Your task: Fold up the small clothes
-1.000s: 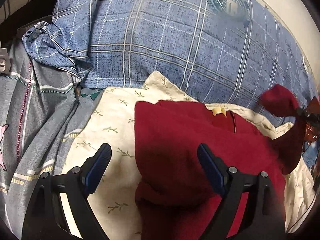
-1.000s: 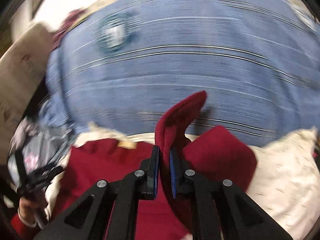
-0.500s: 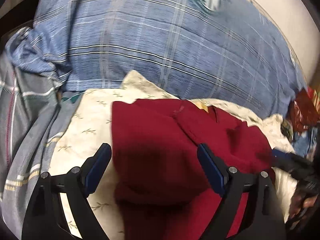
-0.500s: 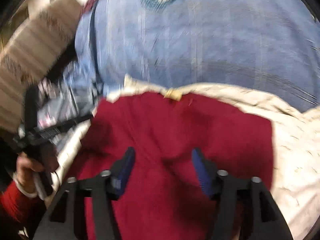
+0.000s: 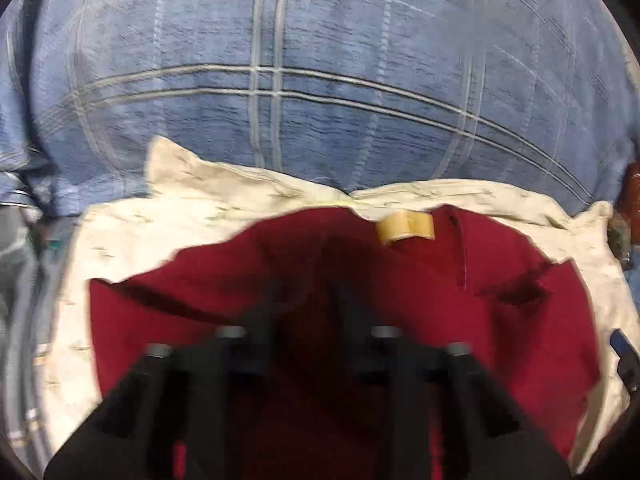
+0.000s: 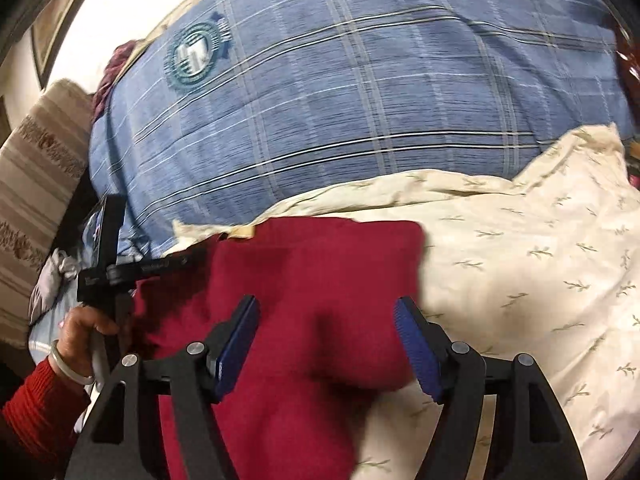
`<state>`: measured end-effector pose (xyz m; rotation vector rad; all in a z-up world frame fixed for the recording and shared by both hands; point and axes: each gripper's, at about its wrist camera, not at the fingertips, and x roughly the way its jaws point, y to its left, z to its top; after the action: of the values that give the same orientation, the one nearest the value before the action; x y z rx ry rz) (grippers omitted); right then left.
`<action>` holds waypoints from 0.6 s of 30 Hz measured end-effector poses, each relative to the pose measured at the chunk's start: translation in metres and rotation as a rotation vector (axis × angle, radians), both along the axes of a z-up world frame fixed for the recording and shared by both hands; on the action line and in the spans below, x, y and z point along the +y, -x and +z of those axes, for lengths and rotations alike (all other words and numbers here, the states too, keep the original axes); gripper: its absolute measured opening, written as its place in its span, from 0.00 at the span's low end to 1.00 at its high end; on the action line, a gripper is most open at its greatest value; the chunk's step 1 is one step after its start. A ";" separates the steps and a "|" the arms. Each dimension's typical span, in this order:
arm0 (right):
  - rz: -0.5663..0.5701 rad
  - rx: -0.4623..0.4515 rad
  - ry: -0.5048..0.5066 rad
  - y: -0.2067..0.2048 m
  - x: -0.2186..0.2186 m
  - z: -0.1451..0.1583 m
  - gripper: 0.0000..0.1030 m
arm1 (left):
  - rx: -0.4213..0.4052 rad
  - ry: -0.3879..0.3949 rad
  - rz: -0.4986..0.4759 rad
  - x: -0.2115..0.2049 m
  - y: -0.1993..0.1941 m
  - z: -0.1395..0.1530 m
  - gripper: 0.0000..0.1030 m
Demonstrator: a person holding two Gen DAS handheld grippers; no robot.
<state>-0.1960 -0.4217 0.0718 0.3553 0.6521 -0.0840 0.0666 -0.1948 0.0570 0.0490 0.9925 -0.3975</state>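
From the left wrist, the left gripper (image 5: pixel 306 300) is blurring, jaws drawn together over the dark red soft knit garment (image 5: pixel 420 300) lying on the cream leaf-print cloth (image 5: pixel 240 200); whether it is pinching fabric I cannot tell. From the right wrist, the right gripper (image 6: pixel 326 344) is standing wide, jaws just opened, holding nothing, the garment's limp folded edge beneath offering a hold.

Red knit sleeve (image 6: pixel 34 408), pale bangle (image 6: pixel 68 368), perhaps jade; blue-padded black right gripper (image 6: pixel 326 344)
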 end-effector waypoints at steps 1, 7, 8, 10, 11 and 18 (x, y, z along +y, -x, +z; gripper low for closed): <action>-0.009 0.001 -0.007 0.001 -0.004 -0.001 0.70 | 0.006 0.063 -0.010 0.006 0.002 0.008 0.08; -0.067 0.060 0.022 -0.002 -0.012 -0.009 0.70 | -0.105 0.135 -0.006 0.062 0.049 0.060 0.08; -0.069 0.067 0.025 -0.002 -0.011 -0.010 0.70 | -0.085 0.155 0.005 0.072 0.051 0.058 0.08; -0.070 0.079 0.034 -0.006 -0.007 -0.011 0.72 | -0.073 0.174 0.015 0.088 0.061 0.052 0.10; -0.069 0.086 0.045 -0.010 -0.005 -0.010 0.76 | -0.079 0.167 0.015 0.095 0.065 0.047 0.10; -0.058 0.229 0.127 -0.063 -0.001 -0.019 0.58 | 0.021 0.190 0.074 0.103 0.055 0.001 0.19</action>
<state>-0.1335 -0.4225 0.0523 0.2434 0.8586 -0.2231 0.0116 -0.0920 0.0580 -0.1629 0.9702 -0.4230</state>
